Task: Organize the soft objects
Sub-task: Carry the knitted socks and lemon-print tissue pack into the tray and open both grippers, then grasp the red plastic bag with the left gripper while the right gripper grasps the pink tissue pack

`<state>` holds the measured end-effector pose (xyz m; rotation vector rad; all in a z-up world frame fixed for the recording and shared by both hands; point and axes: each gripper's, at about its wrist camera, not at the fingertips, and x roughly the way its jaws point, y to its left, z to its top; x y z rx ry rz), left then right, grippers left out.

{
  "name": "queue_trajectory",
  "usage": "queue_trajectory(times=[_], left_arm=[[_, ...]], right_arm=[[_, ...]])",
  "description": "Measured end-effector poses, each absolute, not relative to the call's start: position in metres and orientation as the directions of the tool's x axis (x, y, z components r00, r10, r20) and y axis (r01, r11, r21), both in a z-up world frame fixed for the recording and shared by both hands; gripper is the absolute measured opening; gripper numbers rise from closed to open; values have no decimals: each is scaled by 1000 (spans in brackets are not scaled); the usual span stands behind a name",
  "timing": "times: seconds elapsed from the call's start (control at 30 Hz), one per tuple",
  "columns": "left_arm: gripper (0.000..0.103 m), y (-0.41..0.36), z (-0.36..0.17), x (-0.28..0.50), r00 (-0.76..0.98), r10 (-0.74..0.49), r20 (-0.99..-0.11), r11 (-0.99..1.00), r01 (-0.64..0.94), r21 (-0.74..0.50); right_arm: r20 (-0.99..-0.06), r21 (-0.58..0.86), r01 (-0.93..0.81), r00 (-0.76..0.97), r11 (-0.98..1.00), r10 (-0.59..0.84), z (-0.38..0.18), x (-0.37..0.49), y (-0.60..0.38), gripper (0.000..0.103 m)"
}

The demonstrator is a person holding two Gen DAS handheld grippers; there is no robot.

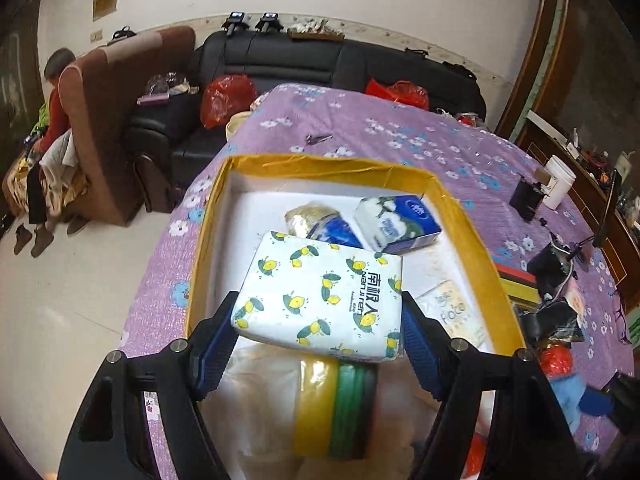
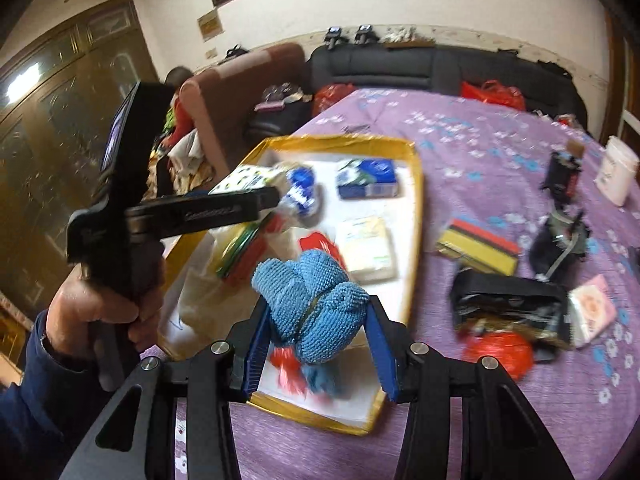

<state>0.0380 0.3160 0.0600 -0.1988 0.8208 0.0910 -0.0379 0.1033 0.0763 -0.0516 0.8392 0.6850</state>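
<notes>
Lemon-print white soft tissue pack (image 1: 320,300) is being clamped by L gripper (image 1: 318,320) over gold-rimmed cardboard tray (image 1: 332,164); blue knitted cloth bundle (image 2: 316,300) is being pinched by R gripper (image 2: 316,344). Both 2 items judged light, squashy; mid-body holds suit.

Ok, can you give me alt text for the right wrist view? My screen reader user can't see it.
The right gripper holds a rolled blue towel above a shallow yellow-rimmed box on a purple flowered tablecloth. In the box lie tissue packs; at left, a hand holds the left gripper over it.
</notes>
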Motion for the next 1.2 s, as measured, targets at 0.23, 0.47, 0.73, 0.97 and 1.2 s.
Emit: queue_trajectory(times=[0.23, 0.47, 0.73, 0.97, 1.2], left_arm=[[75, 319, 55, 44, 666, -5, -746, 977, -154, -144], [83, 312, 52, 49, 649, -7, -760, 982, -138, -126], [84, 303, 67, 38, 679, 4, -734, 985, -129, -115], [84, 284, 88, 28, 719, 7, -695, 990, -102, -96], [84, 247, 97, 21, 730, -30, -683, 996, -35, -81]], right_arm=[[-742, 239, -578, 410, 780, 531, 44, -22, 128, 51], [-726, 249, -591, 410, 767, 552, 47, -24, 127, 65], [-668, 308, -583, 430, 752, 608, 66, -36, 100, 72], [-608, 357, -534, 490, 766, 624, 85, -44, 55, 72], [-575, 399, -418, 579, 816, 578, 90, -44, -17, 72]])
